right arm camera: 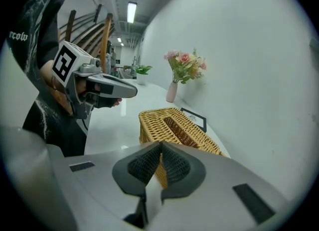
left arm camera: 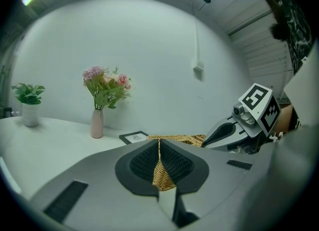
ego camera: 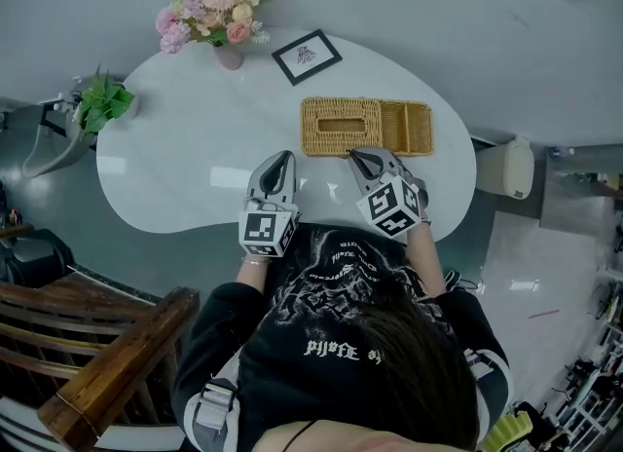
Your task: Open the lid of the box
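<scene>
- The wicker box (ego camera: 365, 127) sits near the far-right end of the white desk (ego camera: 195, 148). Its slotted lid (ego camera: 341, 126) lies flat on the left part, so it isn't open yet. There's an open side compartment (ego camera: 407, 127) to the right of it.
- The right gripper (ego camera: 352, 154) has its tip right at the near edge of the box, angled down, jaws pinched together. Honestly, I can't tell from its own view whether it's got a sliver of the lid's rim or just closed on air. Wicker shows behind the pads, but nothing obvious sits between them.
- The left gripper (ego camera: 283, 158) is closed too and holding nothing. It hangs over the desk just left of the box, not touching it.
- How I'd do it: make sure the right gripper actually has the lid's edge, not the box wall under it. If the whole box starts to rise, it's the wrong bit.
- Lift slowly in an arc, not straight up. I'm guessing the lid hinges or seats along the far side.
- The box looks light, so bring the left gripper over and press on the left end or the wall to keep it from sliding or tipping.
- Don't shove it back toward the picture frame (ego camera: 306, 56) and flower vase (ego camera: 229, 56).
</scene>
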{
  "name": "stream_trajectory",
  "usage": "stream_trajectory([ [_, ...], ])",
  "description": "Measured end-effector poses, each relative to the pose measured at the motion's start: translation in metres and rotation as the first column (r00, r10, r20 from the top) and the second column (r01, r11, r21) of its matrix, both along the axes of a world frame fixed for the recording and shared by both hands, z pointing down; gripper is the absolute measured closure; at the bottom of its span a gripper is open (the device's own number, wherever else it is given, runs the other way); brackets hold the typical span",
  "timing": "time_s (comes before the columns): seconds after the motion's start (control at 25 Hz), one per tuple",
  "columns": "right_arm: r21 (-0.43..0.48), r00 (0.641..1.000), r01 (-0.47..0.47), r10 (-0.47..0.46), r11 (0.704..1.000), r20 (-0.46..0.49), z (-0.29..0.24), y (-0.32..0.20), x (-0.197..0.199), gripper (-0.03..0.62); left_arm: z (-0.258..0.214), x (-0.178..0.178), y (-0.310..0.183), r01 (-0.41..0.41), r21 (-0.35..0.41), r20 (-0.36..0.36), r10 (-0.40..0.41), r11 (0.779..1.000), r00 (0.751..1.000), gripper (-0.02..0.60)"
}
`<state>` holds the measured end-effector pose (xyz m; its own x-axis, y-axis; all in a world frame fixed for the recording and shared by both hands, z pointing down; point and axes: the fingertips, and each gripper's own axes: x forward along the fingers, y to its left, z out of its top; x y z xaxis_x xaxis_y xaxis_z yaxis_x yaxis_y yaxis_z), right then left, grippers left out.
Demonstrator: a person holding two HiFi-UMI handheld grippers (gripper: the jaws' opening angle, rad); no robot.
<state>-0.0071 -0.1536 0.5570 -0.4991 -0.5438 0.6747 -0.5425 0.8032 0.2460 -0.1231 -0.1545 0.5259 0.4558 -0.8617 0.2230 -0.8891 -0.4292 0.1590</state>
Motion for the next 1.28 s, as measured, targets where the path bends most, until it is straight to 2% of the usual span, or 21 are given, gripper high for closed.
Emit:
stream_trajectory([
  [0.28,0.018,0.996,0.07,-0.069,0.997,-0.06,-0.008,0.0,-0.004,0.559,0.002,-0.009,-0.003,0.021,-0.009,-0.007,-0.021,1.0,1.0,0.555],
  [0.52,0.044,0.979,0.177,-0.171,0.983,-0.11,-0.018,0.0,-0.004,0.559,0.004,-0.002,-0.005,-0.009,-0.012,0.009,0.009,1.0,1.0,0.554],
  [0.72,0.04,0.974,0.206,-0.201,0.978,-0.108,-0.026,-0.005,-0.003,0.559,0.005,-0.004,-0.008,-0.001,-0.018,0.002,0.001,1.0,1.0,0.555],
  [0.88,0.032,0.969,0.229,-0.225,0.973,-0.103,-0.034,-0.01,-0.003,0.559,0.005,0.001,-0.008,-0.03,-0.012,0.02,0.031,0.999,0.999,0.555],
  [1.28,0.065,0.955,0.28,-0.271,0.958,-0.124,-0.06,-0.025,-0.005,0.559,0.005,0.006,-0.009,-0.053,-0.001,0.017,0.053,0.999,0.998,0.554],
])
